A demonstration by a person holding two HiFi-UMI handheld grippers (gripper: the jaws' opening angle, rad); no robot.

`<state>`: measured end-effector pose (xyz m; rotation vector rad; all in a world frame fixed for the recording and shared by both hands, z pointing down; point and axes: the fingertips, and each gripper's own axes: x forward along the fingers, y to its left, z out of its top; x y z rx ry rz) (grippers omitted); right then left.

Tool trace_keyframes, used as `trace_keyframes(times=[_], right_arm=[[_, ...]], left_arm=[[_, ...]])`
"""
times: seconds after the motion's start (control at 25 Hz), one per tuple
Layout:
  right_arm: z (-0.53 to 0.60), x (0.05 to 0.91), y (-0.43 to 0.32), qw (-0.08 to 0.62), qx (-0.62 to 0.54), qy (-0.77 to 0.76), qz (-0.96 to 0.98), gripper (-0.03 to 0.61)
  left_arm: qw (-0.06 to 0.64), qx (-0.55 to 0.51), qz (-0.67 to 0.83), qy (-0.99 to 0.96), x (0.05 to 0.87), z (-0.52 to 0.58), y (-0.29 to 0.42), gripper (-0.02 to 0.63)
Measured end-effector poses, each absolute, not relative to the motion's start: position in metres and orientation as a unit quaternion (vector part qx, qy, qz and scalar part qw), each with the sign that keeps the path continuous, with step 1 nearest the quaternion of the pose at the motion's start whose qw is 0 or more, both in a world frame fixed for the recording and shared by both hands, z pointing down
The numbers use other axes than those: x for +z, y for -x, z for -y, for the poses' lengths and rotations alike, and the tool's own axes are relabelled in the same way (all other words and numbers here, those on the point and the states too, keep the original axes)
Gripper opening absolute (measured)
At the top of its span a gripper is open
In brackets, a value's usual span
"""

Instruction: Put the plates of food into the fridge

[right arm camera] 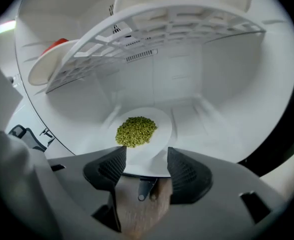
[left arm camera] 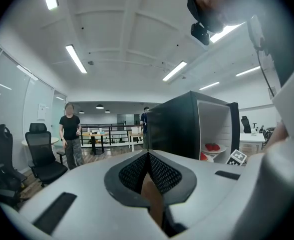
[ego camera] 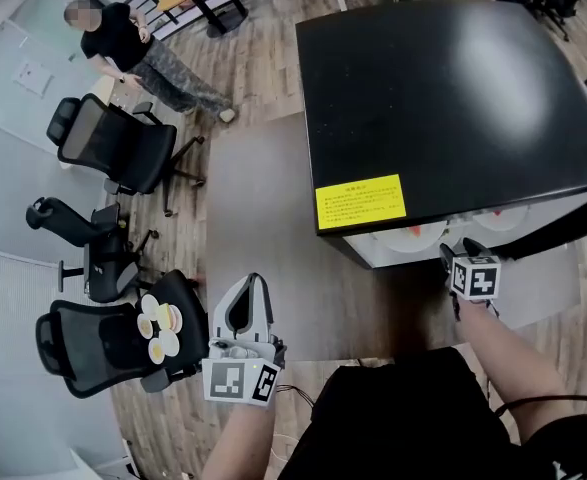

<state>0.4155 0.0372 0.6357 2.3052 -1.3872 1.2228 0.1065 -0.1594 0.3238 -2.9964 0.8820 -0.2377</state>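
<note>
Fridge walls [right arm camera: 212, 94] surround the plate of peas [right arm camera: 157, 151], lying flat on the bottom for stability; right hand-held gripper [right arm camera: 147, 156] at 6 o'clock gapes wide, holding nothing; left hand-held gripper [left arm camera: 148, 156] is closed, empty.

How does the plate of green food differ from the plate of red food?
The white round plate of green beans sits on the white fridge floor; the white round plate of red food rests on the slatted shelf above. The green one's rim lies between the right hand-held gripper's open jaws; the red one is untouched. Both are inside.
</note>
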Motion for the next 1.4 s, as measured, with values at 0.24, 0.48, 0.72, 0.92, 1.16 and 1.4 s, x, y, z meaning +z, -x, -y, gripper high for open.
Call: trace_keyframes(times=[0.24,0.48,0.72,0.92,1.16,1.4], right_arm=[[-0.039,0.607,-0.412,0.064,0.337,-0.800,0.492,0.236],[-0.042,0.565,-0.392,0.024,0.263,-0.798,0.542,0.236],[-0.049,0.521,-0.375,-0.005,0.209,-0.785,0.584,0.236],[-0.060,0.485,-0.366,0.034,0.149,-0.789,0.595,0.235],[-0.069,0.431,-0.357,0.039,0.085,-0.791,0.605,0.235],[-0.078,0.409,-0.357,0.013,0.092,-0.793,0.603,0.235]], left_arm=[[0.006,-0.070,-0.258,0.964,0.324,0.157,-0.109,0.006],[0.004,-0.063,-0.240,0.969,0.323,0.147,-0.113,0.006],[-0.001,-0.045,-0.223,0.974,0.318,0.141,-0.120,0.006],[-0.005,-0.030,-0.216,0.976,0.315,0.136,-0.125,0.006],[-0.008,-0.014,-0.205,0.979,0.308,0.125,-0.134,0.006],[-0.008,-0.010,-0.201,0.979,0.307,0.117,-0.133,0.006]])
